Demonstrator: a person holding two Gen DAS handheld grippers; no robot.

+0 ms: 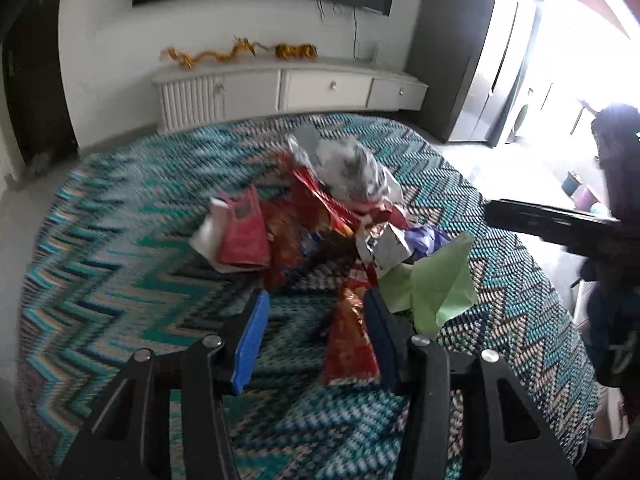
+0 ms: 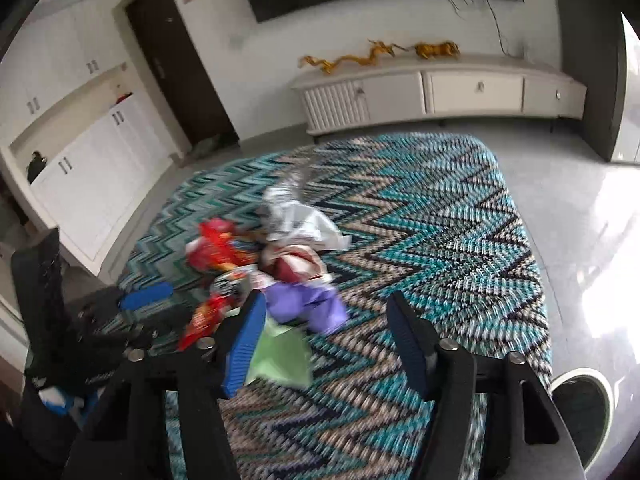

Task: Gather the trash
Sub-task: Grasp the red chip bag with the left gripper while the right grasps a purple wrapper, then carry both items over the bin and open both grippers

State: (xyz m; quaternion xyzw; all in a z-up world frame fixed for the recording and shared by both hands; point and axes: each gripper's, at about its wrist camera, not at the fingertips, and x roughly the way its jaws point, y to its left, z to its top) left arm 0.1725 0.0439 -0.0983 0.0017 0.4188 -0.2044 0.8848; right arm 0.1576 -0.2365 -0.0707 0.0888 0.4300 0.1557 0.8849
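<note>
Trash pile (image 1: 320, 216) lies mid-frame on the zigzag rug (image 1: 120, 240). Left tool (image 1: 316, 300) gapes around a red wrapper (image 1: 350, 344), not pinching. Right tool (image 2: 326, 304) stands open beside green paper (image 2: 280, 356), empty.

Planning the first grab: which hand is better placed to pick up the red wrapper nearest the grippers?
Left. The red wrapper already lies between the left gripper's open jaws; the right gripper frames mostly bare rug.

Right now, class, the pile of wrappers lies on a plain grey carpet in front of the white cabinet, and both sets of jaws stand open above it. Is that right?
Not quite. The carpet is not plain grey: it has a teal, black and beige zigzag pattern, as both wrist views show. The wrappers do lie on it before the white cabinet, and both the left gripper and right gripper are open.
</note>
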